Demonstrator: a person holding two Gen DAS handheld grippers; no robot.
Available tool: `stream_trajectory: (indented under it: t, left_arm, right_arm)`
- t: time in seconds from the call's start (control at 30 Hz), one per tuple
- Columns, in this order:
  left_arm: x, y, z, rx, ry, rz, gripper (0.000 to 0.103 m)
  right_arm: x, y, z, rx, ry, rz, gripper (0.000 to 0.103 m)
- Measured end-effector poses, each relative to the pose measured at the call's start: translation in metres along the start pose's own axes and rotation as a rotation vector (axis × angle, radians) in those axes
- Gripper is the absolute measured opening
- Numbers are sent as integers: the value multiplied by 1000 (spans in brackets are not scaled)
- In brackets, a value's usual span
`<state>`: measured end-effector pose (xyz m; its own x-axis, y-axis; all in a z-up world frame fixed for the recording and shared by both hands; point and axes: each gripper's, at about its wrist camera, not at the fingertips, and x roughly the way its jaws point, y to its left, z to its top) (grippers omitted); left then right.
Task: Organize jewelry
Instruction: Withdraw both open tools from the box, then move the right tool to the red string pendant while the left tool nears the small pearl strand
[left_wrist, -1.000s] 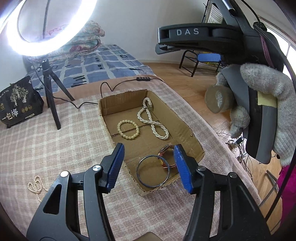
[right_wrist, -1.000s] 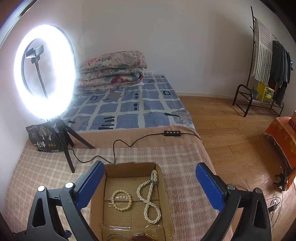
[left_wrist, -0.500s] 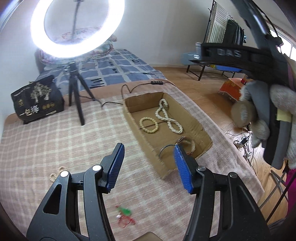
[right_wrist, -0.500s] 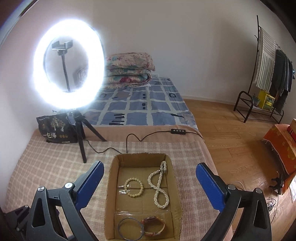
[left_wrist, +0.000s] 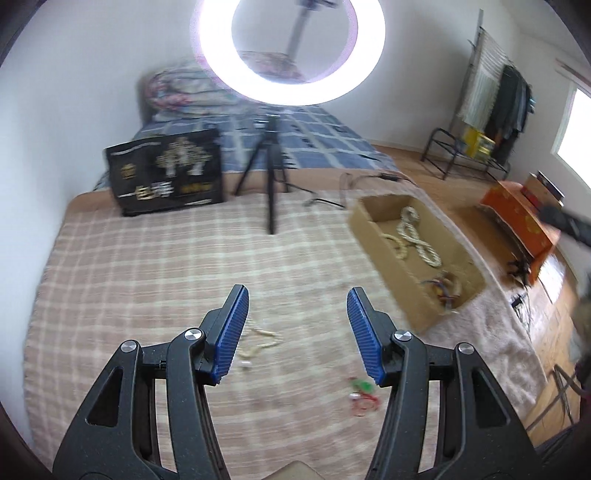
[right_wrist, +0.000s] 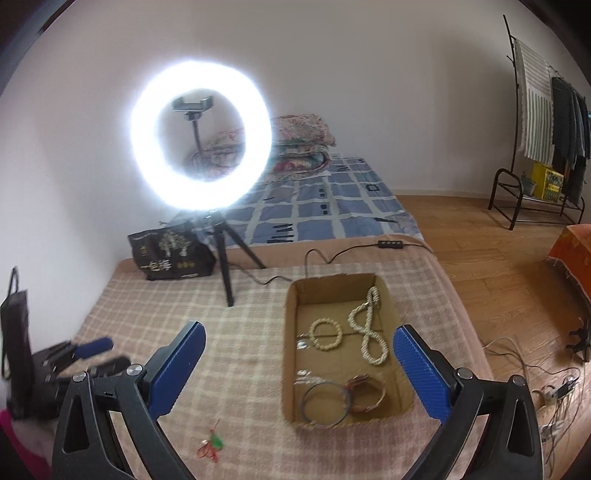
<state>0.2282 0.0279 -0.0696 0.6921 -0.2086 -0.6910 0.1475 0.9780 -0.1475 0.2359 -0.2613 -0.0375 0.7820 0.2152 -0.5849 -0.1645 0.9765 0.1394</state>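
Now left tool (left_wrist: 293, 334) open wide with nothing between the blue pads, over the loose pearl string (left_wrist: 258, 341) on the checked blanket (left_wrist: 147, 280). Right tool (right_wrist: 299, 373) open wide and empty too, near the cardboard box (right_wrist: 290, 332). Best to go down slowly, pinch the middle of the string, then lift to the box.

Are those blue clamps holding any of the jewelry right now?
No. The left gripper and right gripper both stand open with nothing between their pads.
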Motion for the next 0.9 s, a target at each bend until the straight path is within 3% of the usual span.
stream_trajectory:
  t: [0.37,0.5,0.67,0.9]
  left_arm:
    - [14,75,-10,-156,55,23,57]
    - [22,85,-17,-161,80,31,57]
    - [38,95,-26,-190,134,21,57]
    - [58,93,-30,-201,183,-3,57]
  right_arm:
    - [21,47,-91,-16,142,114,102]
    - [47,56,-116,-1,246,173,87]
    - [70,69,-128,-40,318,229,78]
    - [102,60,-135,55,419,270,63]
